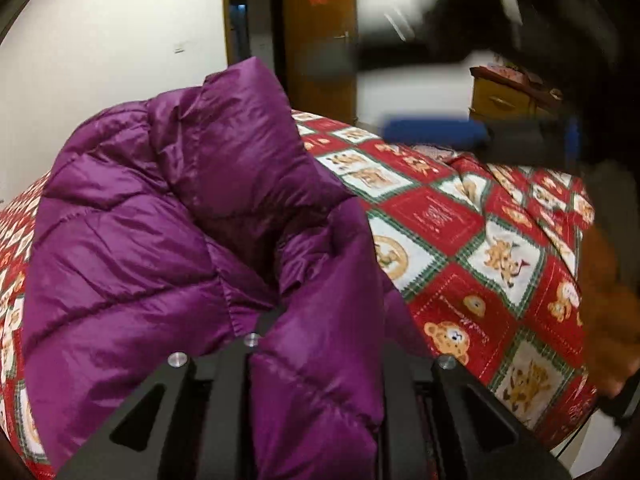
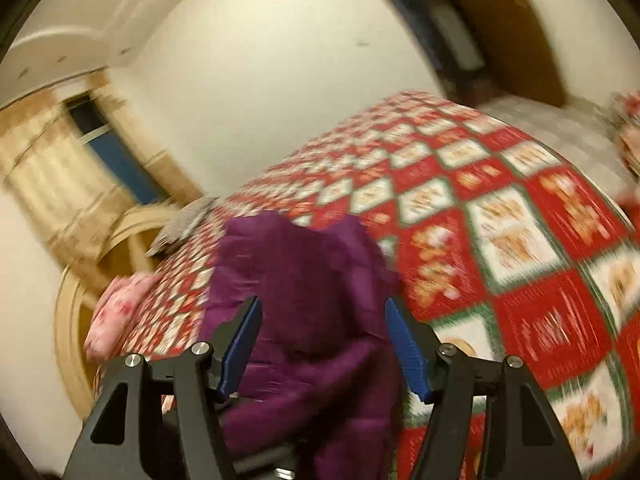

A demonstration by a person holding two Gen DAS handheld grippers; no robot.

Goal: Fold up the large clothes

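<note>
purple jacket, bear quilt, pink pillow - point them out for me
purple jacket (image 1: 120, 248), left wrist view, on its quilted panel
bear quilt (image 1: 472, 240), left wrist view, on a bare patch
pink pillow (image 2: 116, 312), right wrist view, on its middle

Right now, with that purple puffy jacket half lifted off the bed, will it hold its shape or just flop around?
Probably floppy: the purple jacket sags and creases where it drapes over the left tongs. Its quilted, puffed panels suggest it is light for its bulk. The shiny fabric looks slippery, so a loose fold could slide on the bedspread. In the right wrist view, fabric sits between the right tongs, whose blue pads stand apart.

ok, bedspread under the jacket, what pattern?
Red-and-white checked bedspread with teddy-bear prints, green borders; sharpest in left wrist view.
</note>
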